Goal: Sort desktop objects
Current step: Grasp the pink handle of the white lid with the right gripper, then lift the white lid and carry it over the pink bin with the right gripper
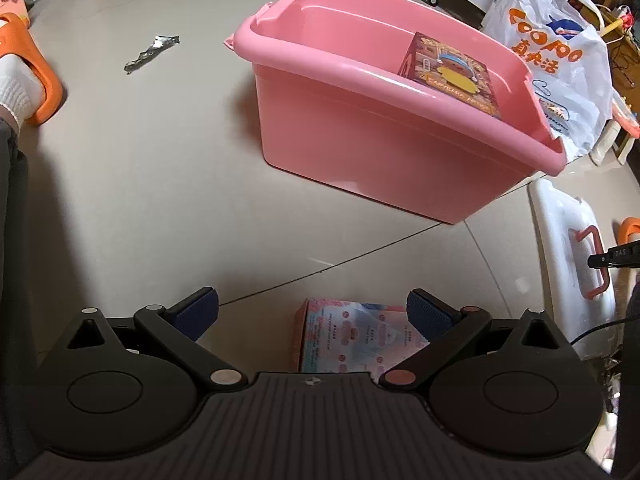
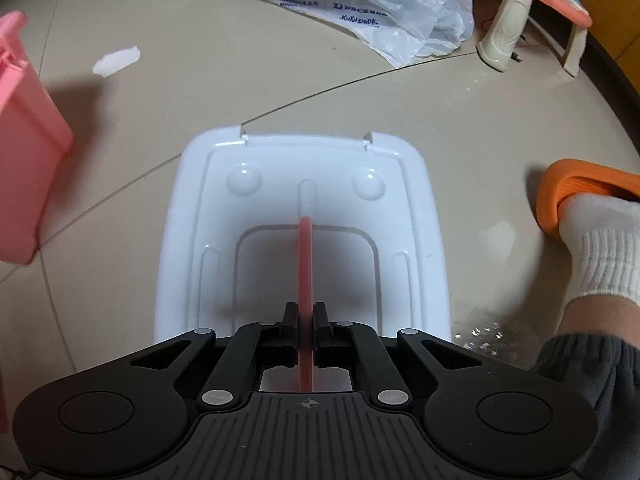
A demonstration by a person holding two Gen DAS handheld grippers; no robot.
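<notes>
A pink bin [image 1: 392, 136] stands on the floor in the left wrist view, holding a brown picture box [image 1: 452, 74] that leans against its right wall. My left gripper [image 1: 312, 314] is open above a pink and blue box [image 1: 348, 336] that lies on the floor between its fingers, untouched. In the right wrist view my right gripper [image 2: 306, 320] is shut on the pink handle [image 2: 306, 264] of the white lid [image 2: 304, 160], which lies on the floor. The lid [image 1: 568, 248] and the right gripper's tip show at the right of the left wrist view. The bin's corner [image 2: 28, 140] is at the left.
A white plastic bag [image 1: 560, 60] lies behind the bin and also shows in the right wrist view [image 2: 380, 4]. A foil scrap [image 1: 150, 54] and a paper scrap [image 2: 116, 60] lie on the floor. Feet in orange slippers [image 1: 28, 68] [image 2: 580, 196] flank the area. A small toy table [image 2: 532, 12] stands far right.
</notes>
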